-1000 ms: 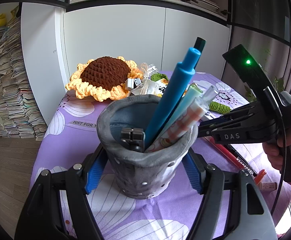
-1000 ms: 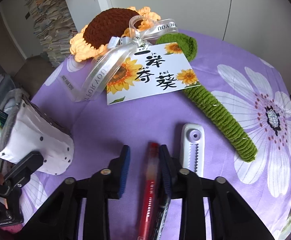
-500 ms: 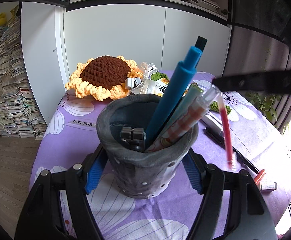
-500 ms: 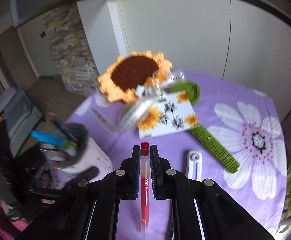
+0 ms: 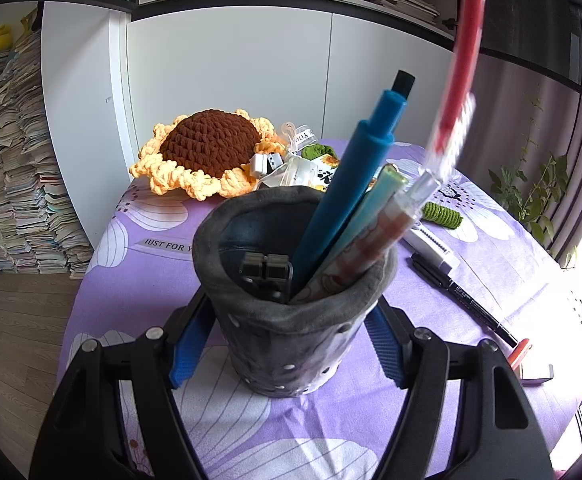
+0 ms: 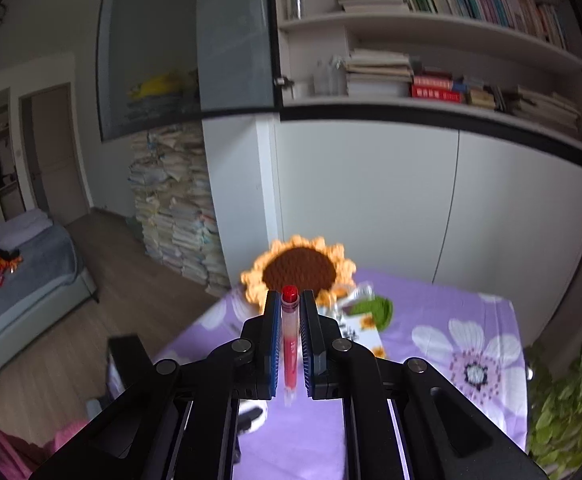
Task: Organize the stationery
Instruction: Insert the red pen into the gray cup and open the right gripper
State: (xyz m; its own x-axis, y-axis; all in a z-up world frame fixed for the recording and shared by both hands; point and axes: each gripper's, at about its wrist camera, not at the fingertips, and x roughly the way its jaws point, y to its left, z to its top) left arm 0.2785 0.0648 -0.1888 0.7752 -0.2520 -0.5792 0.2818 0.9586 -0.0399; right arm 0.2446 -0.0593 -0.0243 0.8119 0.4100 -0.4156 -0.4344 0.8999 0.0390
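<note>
A grey felt pen holder (image 5: pixel 291 332) stands on the purple flowered tablecloth (image 5: pixel 139 280), and my left gripper (image 5: pixel 287 312) is shut on its sides. Inside it are a blue pen (image 5: pixel 351 188), a pale teal pen, a patterned pen and a small black clip. My right gripper (image 6: pixel 290 304) is shut on a red gel pen (image 6: pixel 290 344), red cap pointing forward, high above the table. In the left wrist view the red gel pen (image 5: pixel 461 60) hangs blurred above and to the right of the holder. The right gripper itself is outside that view.
On the cloth right of the holder lie a black pen (image 5: pixel 459 292), a white correction tape (image 5: pixel 431 244) and a small orange-capped item (image 5: pixel 521 354). A crochet sunflower (image 5: pixel 207 152) with a green stem (image 5: pixel 443 214) lies behind. Paper stacks (image 5: pixel 19 184) stand left; a plant (image 5: pixel 531 192) is at the right.
My right gripper closed on the red pen lying on the cloth and lifted it high, tilting up toward the wall. My left gripper and the holder stayed still.
</note>
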